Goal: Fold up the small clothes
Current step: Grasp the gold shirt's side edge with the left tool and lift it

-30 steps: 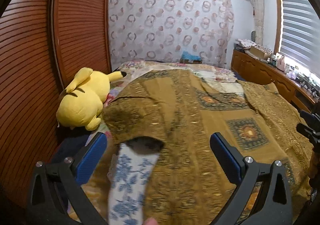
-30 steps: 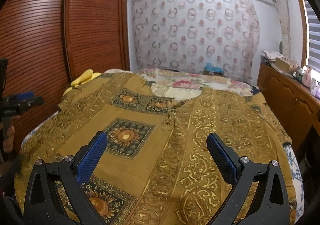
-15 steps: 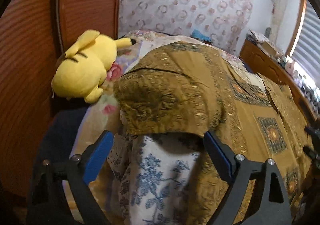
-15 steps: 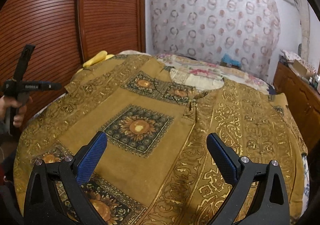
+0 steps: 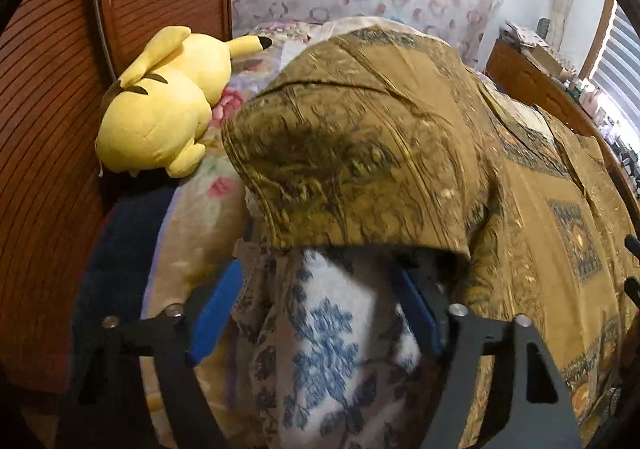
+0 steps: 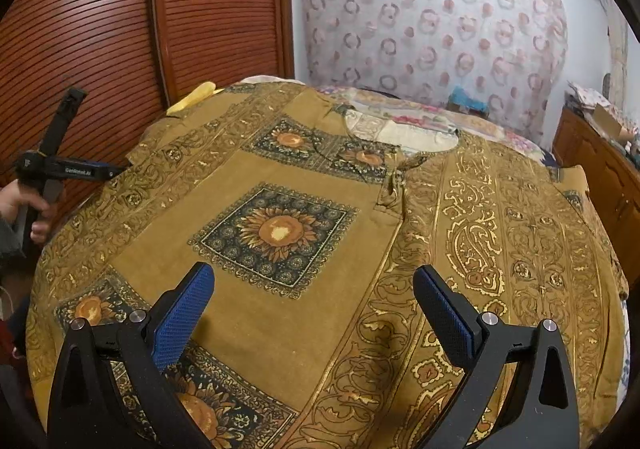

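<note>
Both tools released; I see the garment spread across the bed.

At far left in my left wrist view, a yellow plush toy (image 5: 160, 105) lies on the bed (image 5: 200, 185) beside the wooden slatted door (image 5: 40, 89). My left tool (image 5: 316, 313) is released, jaws wide apart at the near left edge of the gold patterned shirt (image 5: 360, 153), whose edge drapes over a white-and-blue floral cloth (image 5: 332, 333) between the jaws. In my right wrist view, the shirt lies flat, front up, and my right tool (image 6: 312, 317) is released, hovering above its near hem.
</note>
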Demonstrator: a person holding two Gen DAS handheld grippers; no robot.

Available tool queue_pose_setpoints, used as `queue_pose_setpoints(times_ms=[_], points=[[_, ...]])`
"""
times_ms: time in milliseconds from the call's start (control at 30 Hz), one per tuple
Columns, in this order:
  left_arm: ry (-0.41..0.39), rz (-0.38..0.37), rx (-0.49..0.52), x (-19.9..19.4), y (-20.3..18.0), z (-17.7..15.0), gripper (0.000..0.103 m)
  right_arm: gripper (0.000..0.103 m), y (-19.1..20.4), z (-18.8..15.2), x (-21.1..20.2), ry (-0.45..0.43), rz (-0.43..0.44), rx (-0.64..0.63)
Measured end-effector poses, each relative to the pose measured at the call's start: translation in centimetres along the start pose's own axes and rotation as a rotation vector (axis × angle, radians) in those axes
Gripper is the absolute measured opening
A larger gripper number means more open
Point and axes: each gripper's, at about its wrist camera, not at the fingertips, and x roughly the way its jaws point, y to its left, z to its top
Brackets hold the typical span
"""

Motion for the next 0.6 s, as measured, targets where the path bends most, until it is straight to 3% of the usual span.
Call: queue_pose_setpoints(times_ms=[67, 167, 200, 300, 400, 600], points=[[-0.013, 0.012, -0.001, 0.1, 0.4, 0.5, 0.061, 0.102, -0.1, 0.0, 0.0, 0.001, 0.002, 0.004], [-0.05, 0.029, 0.008, -0.2, 0.6, 1.1, 0.036, 0.102, -0.3, 0.0, 0.0, 0.005, 0.003, 0.014], [-0.065, 0.036, 0.015, -0.4, 0.6, 1.3, 0.023, 0.102, -0.3, 0.0, 0.0, 0.005, 0.004, 0.016], [-0.132, 0.062, 0.028, -1.6, 0.3, 1.6, 0.006, 0.101, -0.4, 0.0, -0.1, 0.004, 0.004, 0.021], [-0.162, 0.057, 0.046, -2.6, -0.3, 2.5, 0.0, 0.102, -0.4, 0.0, -0.1, 0.006, 0.004, 0.019], [-0.23, 0.032, 0.13, -4.7, -3.7, 5.5, 0.0, 0.102, -0.6, 0.0, -0.1, 0.005, 0.002, 0.022]])
